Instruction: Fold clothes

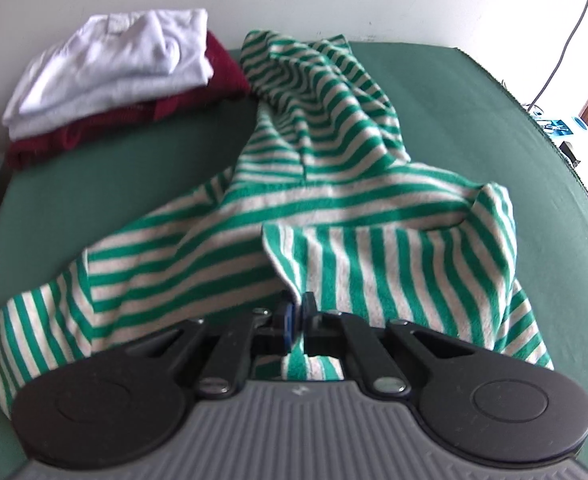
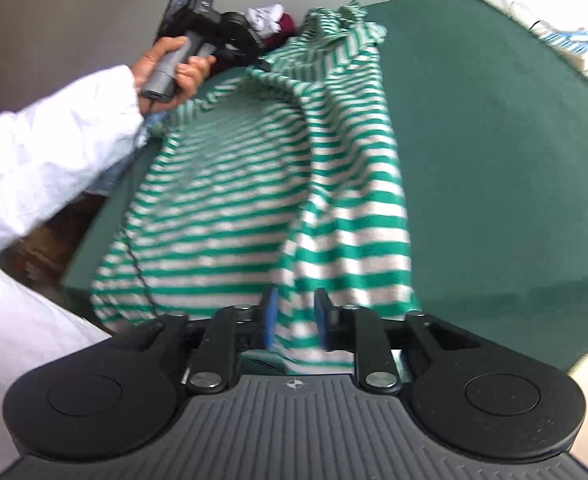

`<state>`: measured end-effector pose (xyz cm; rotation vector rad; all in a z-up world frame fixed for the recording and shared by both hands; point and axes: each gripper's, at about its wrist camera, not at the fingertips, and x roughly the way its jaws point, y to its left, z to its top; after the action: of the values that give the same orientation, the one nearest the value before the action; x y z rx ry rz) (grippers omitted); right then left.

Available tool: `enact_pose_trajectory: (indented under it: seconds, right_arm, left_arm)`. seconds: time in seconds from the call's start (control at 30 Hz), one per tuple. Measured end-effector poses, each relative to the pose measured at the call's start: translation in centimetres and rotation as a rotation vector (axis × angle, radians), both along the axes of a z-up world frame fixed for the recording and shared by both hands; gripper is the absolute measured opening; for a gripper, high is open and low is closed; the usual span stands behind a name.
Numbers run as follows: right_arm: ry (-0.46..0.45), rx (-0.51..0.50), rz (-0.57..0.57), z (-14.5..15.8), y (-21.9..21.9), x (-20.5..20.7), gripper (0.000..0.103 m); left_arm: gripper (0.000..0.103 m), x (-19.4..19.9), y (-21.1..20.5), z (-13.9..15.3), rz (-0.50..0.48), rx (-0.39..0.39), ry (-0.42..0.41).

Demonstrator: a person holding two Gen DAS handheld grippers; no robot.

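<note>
The left gripper (image 1: 296, 314) is clamped on a fold of the green-and-cream striped garment (image 1: 334, 208), its 2 blue-padded jaws pinched together with cloth bunched between and spilling behind them; the exact edge it holds is buried in the fold. The right gripper (image 2: 296, 320) has its 2 jaws parted, a strip of the same striped garment (image 2: 253, 200) running between them, and blur makes it hard to tell whether the pads press on the cloth. In the right wrist view the near end of the garment is cut off by the gripper body, and the whole cloth is smeared by motion.

The garment lies rumpled on the green table cover (image 1: 494, 120), one end reaching toward a stack of folded clothes (image 1: 113, 80), white pieces on top of a dark red one, at the far left. In the right wrist view that stack is mostly hidden behind the other tool.

There, the person's left hand (image 2: 173, 68), in a white sleeve (image 2: 53, 160), grips the handle, the tool angled downward over the garment's far edge.
</note>
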<state>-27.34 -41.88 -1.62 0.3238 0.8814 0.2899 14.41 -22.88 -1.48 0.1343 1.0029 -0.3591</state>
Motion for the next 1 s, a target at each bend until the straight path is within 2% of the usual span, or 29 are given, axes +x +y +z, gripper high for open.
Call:
enact_pose_trajectory:
  seconds: [0.07,0.17,0.23,0.27,0.37,0.5,0.63,0.7,0.73,0.8,0.87,0.93,1.0]
  right_arm:
    - [0.018,-0.026,-0.005,-0.2,-0.5,-0.4,0.034]
    - [0.026,0.025,0.016,-1.0,0.3,0.4,0.033]
    - [0.065,-0.017,0.037,-1.8,1.7,1.6,0.021]
    - [0.084,-0.03,0.048,-2.1,2.3,2.0,0.011]
    - [0.082,0.033,0.099,-1.6,2.5,2.1,0.008]
    - [0.172,0.019,0.131,-2.4,2.8,2.5,0.021]
    - [0.095,0.021,-0.047,-1.1,-0.2,0.4,0.022]
    - [0.065,-0.054,-0.138,-0.8,-1.6,-0.8,0.033]
    - [0.068,-0.088,-0.144,-1.1,-1.9,-1.1,0.035]
    - [0.094,-0.136,-0.107,-2.3,-2.1,-1.1,0.036]
    - [0.132,-0.145,-0.033,-4.2,-2.0,-0.4,0.041]
    - [0.149,-0.145,-0.001,-5.8,-1.9,0.6,0.043]
    - [0.127,-0.11,-0.007,-6.8,-2.3,1.3,0.044]
  left_arm:
    - [0.0,-0.1,0.0,-0.1,-0.002,0.001,-0.004]
    - [0.001,0.0,-0.1,0.1,-0.007,0.005,-0.016]
    - [0.001,0.2,-0.2,0.8,-0.009,0.012,-0.036]
    - [0.001,0.3,-0.2,1.2,-0.013,0.015,-0.049]
    - [0.004,0.3,-0.2,2.7,-0.025,0.028,-0.103]
    - [0.004,0.5,0.2,2.5,-0.027,0.065,-0.128]
    - [0.003,0.2,1.5,0.3,-0.027,0.113,-0.077]
    - [0.002,-0.8,2.6,0.4,-0.042,0.052,-0.059]
    - [0.001,-1.6,3.0,0.6,-0.062,0.002,-0.049]
    - [0.001,-3.7,2.6,1.2,-0.146,-0.064,-0.052]
    - [0.003,-5.9,0.9,1.4,-0.229,-0.058,-0.076]
    - [0.018,-7.7,-0.8,1.2,-0.291,-0.069,-0.07]
    - [0.023,-9.0,-2.2,0.2,-0.328,-0.096,-0.029]
